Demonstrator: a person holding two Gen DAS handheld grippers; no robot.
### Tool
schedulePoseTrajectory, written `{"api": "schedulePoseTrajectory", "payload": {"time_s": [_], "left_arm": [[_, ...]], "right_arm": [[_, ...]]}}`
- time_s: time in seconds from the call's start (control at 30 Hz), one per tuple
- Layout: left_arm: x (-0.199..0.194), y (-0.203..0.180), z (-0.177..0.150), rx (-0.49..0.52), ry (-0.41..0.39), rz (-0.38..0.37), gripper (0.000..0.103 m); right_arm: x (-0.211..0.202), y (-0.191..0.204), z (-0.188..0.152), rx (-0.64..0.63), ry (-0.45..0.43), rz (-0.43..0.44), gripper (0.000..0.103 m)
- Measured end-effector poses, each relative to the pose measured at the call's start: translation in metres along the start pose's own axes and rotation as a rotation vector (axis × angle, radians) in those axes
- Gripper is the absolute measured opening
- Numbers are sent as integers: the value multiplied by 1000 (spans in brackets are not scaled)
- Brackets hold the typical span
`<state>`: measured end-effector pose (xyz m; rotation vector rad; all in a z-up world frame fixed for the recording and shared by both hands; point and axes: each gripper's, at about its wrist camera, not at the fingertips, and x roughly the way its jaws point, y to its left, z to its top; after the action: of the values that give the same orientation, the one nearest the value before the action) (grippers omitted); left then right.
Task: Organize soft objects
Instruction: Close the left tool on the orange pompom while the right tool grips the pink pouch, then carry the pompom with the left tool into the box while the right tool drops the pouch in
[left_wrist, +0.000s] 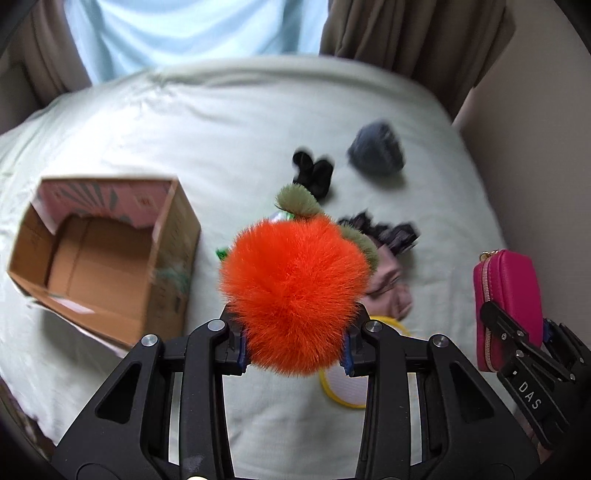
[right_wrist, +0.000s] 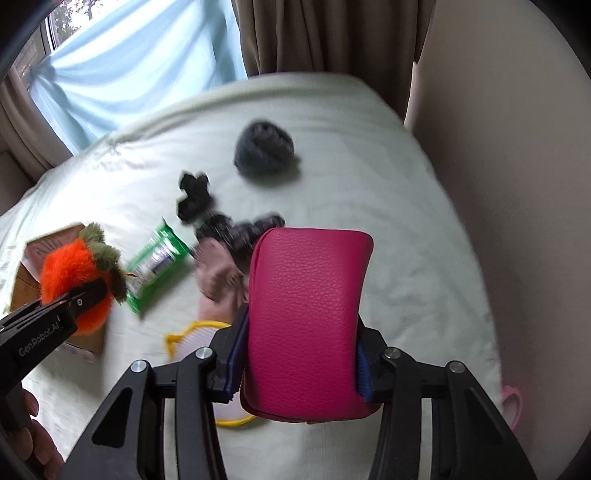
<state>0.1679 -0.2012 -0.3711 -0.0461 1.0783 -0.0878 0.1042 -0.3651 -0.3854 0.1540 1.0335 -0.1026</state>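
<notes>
Left gripper (left_wrist: 293, 341) clamped on fluffy orange plush fruit with olive-green leaves (left_wrist: 295, 288), held above pale green bedsheet (left_wrist: 221, 129). Open brown cardboard box (left_wrist: 103, 258) left of it. Right gripper (right_wrist: 299, 373) squeezing magenta leather zip pouch (right_wrist: 310, 317); dark socks (right_wrist: 194, 197) and grey knit bundle (right_wrist: 264, 151) ahead.

Two gripper-mounted fisheyes, angled steeply down, near the bed (left_wrist: 147, 122), sharing its scattered items

Fluffy orange plush (left_wrist: 295, 291), grained pink leather pouch (right_wrist: 306, 317), matt cardboard box (left_wrist: 99, 258).
</notes>
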Motion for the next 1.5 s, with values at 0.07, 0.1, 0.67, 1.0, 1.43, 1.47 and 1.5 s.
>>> {"api": "schedulePoseTrajectory", "payload": {"time_s": [0.07,0.1,0.67,1.0,1.43,1.47,1.5], "left_arm": [[-24,-1,9,6,-26,-15,32],[-36,0,14,8,-37,-24,32],[-206,111,86,45,-168,-69,32],[-191,253,108,41,-88,-30,32],[-78,357,113,47,88,49,32],[-68,361,111,47,106,47,32],[-60,363,108,48,119,46,32]], "right_arm": [[-25,6,10,-6,-29,2,43],[-36,11,14,-12,-43,2,43],[-195,174,58,-47,-199,120,43],[-152,293,93,48,-87,200,43],[-22,363,81,214,211,251,43],[-9,363,80,237,241,253,43],[3,362,79,258,270,252,43]]}}
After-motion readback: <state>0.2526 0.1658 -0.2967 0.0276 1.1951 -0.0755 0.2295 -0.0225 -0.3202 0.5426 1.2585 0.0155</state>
